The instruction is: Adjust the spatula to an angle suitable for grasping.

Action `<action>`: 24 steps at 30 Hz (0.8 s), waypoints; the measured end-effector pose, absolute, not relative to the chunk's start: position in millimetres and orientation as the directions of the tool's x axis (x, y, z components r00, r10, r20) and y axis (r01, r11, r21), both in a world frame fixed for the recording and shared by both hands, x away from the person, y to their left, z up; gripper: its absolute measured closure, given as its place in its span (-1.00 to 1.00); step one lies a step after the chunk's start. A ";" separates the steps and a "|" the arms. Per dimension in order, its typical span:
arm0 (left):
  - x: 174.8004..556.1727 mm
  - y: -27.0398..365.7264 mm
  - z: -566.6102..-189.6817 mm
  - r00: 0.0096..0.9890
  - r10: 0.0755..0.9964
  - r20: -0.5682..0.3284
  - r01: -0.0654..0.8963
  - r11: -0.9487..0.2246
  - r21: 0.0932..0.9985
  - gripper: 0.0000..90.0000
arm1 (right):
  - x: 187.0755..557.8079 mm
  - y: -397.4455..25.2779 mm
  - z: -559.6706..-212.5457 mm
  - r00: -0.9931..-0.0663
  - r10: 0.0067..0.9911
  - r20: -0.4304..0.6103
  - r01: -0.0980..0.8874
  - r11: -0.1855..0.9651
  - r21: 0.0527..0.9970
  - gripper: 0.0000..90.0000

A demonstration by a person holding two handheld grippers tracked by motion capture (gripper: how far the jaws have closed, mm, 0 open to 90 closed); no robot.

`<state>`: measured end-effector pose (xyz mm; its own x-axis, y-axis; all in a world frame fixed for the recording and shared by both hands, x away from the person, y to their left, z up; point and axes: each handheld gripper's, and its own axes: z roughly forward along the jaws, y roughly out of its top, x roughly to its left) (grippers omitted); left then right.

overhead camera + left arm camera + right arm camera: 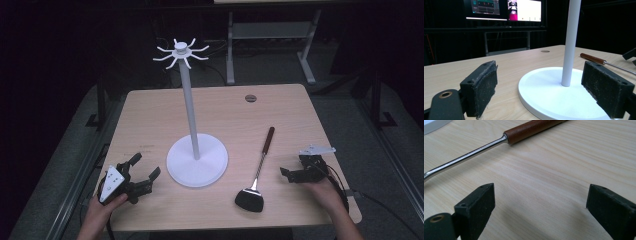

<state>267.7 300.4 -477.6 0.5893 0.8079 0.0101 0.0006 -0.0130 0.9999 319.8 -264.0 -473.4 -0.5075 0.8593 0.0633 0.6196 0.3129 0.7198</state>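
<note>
**Both grippers spread and empty beside the spatula and stand**

On the wooden table [150,110], the spatula [258,170] lies flat at about 5 o'clock from the white stand [196,159], its black blade nearest the person and its brown handle pointing toward 12 o'clock. The right gripper [288,174] rests at 3 o'clock of the spatula, near its metal shaft, jaws spread wide with bare tabletop between them. The left gripper [145,167] sits at 9 o'clock of the stand's round base, jaws likewise spread and holding nothing, aimed toward the stand's pole.
</note>
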 end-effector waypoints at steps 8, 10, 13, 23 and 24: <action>267.6 300.6 -477.6 0.589 0.808 0.012 0.000 -0.015 1.000 -0.72 | 323.5 -263.8 -466.6 -0.506 0.859 0.076 0.611 0.295 0.735 -0.73; 267.6 300.9 -477.6 0.590 0.807 0.012 -0.001 -0.014 1.000 -0.72 | 326.2 -264.6 -465.4 -0.504 0.860 0.075 0.609 0.293 0.737 -0.71; 267.6 300.9 -477.6 0.590 0.807 0.013 -0.001 -0.016 1.000 -0.72 | 331.1 -265.6 -462.8 -0.500 0.863 0.073 0.607 0.289 0.740 -0.70; 267.6 301.0 -477.6 0.590 0.808 0.013 -0.001 -0.015 1.000 -0.72 | 349.5 -270.8 -450.8 -0.469 0.879 0.084 0.597 0.246 0.763 -0.58; 267.6 300.9 -477.6 0.590 0.807 0.012 -0.001 -0.014 1.000 -0.72 | 352.3 -270.3 -450.1 -0.468 0.880 0.085 0.598 0.244 0.764 -0.55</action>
